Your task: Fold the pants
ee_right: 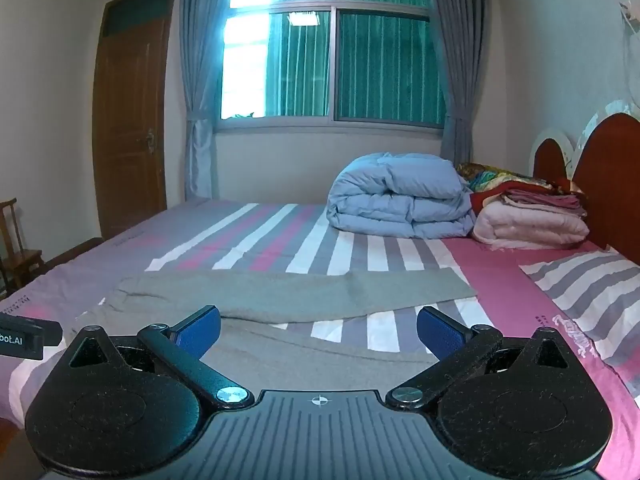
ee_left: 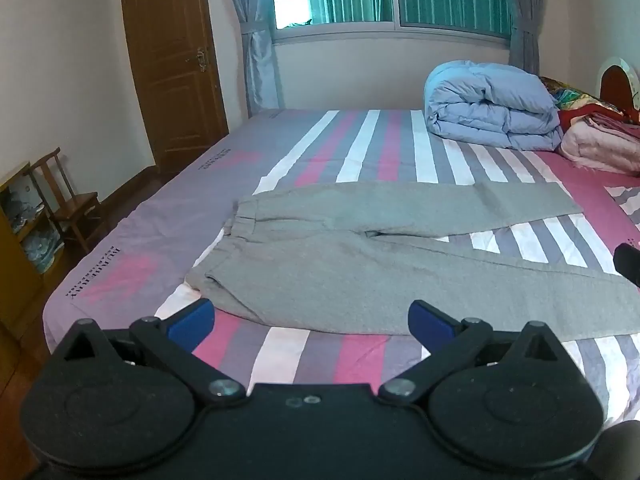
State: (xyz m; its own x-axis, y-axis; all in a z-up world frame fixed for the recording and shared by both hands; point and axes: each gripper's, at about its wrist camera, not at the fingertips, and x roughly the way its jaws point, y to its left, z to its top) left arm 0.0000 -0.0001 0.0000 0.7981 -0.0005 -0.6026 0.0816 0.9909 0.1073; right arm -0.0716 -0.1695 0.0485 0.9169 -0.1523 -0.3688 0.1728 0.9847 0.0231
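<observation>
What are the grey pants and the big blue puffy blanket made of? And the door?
The grey pants look like soft knitted cotton jersey: matte, a bit fuzzy, lying limp. The blue blanket seems a padded quilt with a smooth, faintly shiny cloth shell, puffing in rolls. The door looks like varnished brown wood with raised panels, though it could be veneer.

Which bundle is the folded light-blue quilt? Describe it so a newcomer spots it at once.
Start at the big bed with the pink, grey and white striped sheet, and look to its far side under the window. The folded light-blue puffy quilt sits there, left of a pale-pink folded blanket. It is the bulkiest bundle and the only blue one, unlike the flat grey sweatpants in front.
</observation>
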